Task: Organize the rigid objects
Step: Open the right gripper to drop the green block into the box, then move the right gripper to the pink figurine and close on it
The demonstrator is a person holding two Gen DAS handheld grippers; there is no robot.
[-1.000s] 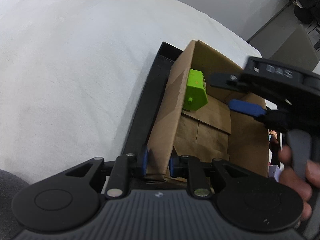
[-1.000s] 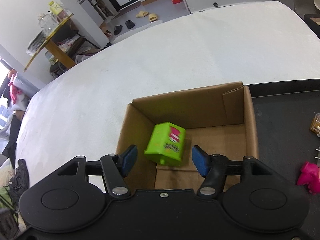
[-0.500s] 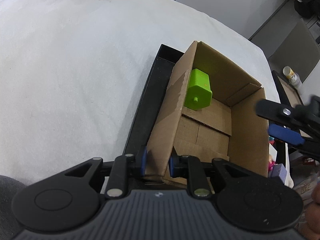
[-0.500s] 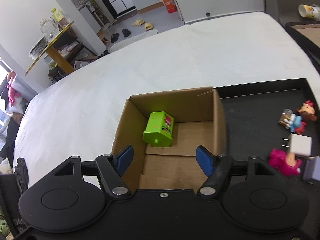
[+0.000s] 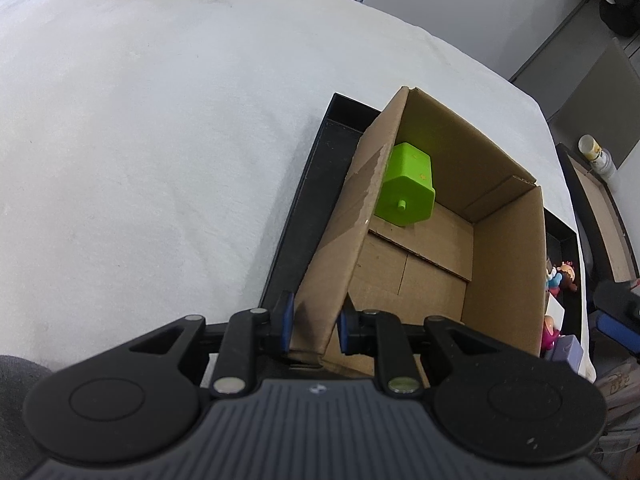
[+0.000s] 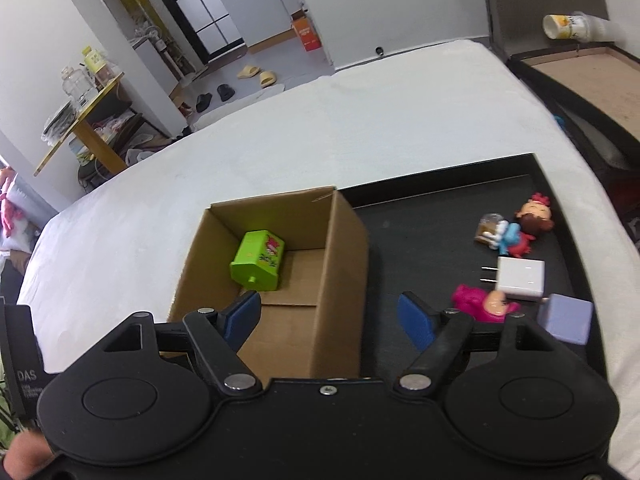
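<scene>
An open cardboard box [image 5: 504,248] [image 6: 344,240] stands on the left part of a black tray [image 6: 420,216]. A green toy block [image 5: 406,190] [image 6: 258,260] lies on its side inside the box. My left gripper [image 5: 312,328] is shut on the box's near wall. My right gripper [image 6: 328,318] is open and empty, above the box's near right corner. On the tray to the right lie a white charger plug [image 6: 520,278], a pink figure [image 6: 482,304], a lilac cube [image 6: 566,318] and a small red-and-blue doll [image 6: 520,232].
The tray rests on a wide white padded surface [image 5: 160,140]. A second dark tray with a brown floor [image 6: 588,76] sits beyond the far right edge, with a paper cup [image 6: 568,26] behind it. Room furniture stands at the far left.
My right gripper, open above the green block in the box, has drawn back and swung right toward the tray's toys. The left gripper keeps its hold on the box wall.
</scene>
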